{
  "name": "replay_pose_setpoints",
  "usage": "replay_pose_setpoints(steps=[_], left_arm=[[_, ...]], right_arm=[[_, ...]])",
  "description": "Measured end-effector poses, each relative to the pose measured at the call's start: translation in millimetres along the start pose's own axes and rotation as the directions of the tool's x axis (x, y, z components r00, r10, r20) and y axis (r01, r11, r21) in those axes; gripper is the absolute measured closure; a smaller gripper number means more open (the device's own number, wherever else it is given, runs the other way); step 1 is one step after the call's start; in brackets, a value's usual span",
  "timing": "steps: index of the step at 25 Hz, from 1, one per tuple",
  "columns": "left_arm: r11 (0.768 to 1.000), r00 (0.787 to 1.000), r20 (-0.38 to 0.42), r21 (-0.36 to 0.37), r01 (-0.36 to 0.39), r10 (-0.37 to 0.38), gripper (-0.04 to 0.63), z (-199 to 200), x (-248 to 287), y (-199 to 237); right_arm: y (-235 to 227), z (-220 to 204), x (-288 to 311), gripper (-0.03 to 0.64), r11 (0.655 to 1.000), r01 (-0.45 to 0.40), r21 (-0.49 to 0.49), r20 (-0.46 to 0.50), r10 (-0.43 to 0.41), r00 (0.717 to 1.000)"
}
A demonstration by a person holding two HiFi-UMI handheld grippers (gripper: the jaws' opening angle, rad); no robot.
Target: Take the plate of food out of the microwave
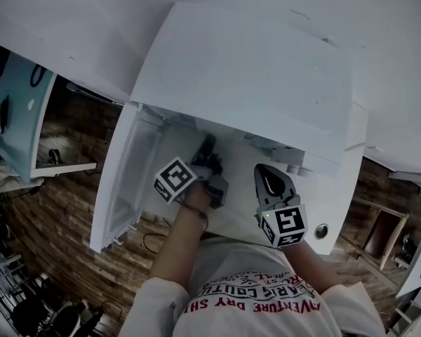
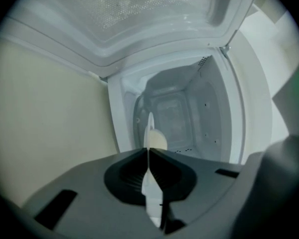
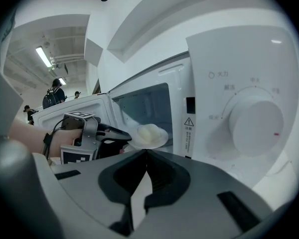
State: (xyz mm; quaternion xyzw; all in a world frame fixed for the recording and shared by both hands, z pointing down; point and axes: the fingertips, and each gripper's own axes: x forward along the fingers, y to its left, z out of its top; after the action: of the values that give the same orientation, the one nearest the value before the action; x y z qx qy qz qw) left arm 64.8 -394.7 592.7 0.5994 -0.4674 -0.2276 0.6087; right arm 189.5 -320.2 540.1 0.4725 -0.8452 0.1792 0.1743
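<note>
Pulling the plate out looks like the step right now. The left tongs (image 2: pixel 149 151) are pinching the near rim of the white plate (image 3: pixel 148 136), and nothing more has to be grabbed. The plate sits flat at the mouth of the microwave (image 1: pixel 245 76), with a pale lump of food (image 3: pixel 149 132) on top. I cannot tell if it is resting on the microwave floor or lifted a little. The door (image 1: pixel 123 181) hangs wide open on the left. Next, I think the plate has to come straight back toward the person. It must stay flat so the food does not slide off, and it must not bump the door or the frame. The left hand (image 1: pixel 196 199) reaches forward into the opening. It is rolled on its side, so one jaw is over the rim and one is under it. The right tongs (image 3: pixel 145 153) are pressed together with nothing in them. They hang to the right, near the control panel with its big round knob (image 3: pixel 255 121), and could help hold the plate once it is out.
</note>
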Motion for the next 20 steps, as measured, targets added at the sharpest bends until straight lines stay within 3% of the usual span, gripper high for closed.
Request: replay_pose_setpoints(steps=[9, 15, 20], left_arm=[[0.999, 0.999, 0.014, -0.026, 0.048, -0.047, 0.578, -8.1, -32.0, -4.9], [0.988, 0.992, 0.043, -0.093, 0.125, -0.122, 0.578, -16.8, -63.2, -13.6], [0.981, 0.984, 0.041, -0.078, 0.177, -0.174, 0.578, -31.4, -92.1, -31.9]], right_arm=[[5.4, -2.7, -16.4, 0.606, 1.000, 0.004, -0.013, 0.012, -0.004, 1.000], [9.3, -2.5, -34.0, 0.607, 1.000, 0.011, -0.023, 0.031, -0.011, 0.999], [13.4, 0.5, -51.5, 0.607, 0.999, 0.009, -0.041, 0.060, -0.006, 0.998]])
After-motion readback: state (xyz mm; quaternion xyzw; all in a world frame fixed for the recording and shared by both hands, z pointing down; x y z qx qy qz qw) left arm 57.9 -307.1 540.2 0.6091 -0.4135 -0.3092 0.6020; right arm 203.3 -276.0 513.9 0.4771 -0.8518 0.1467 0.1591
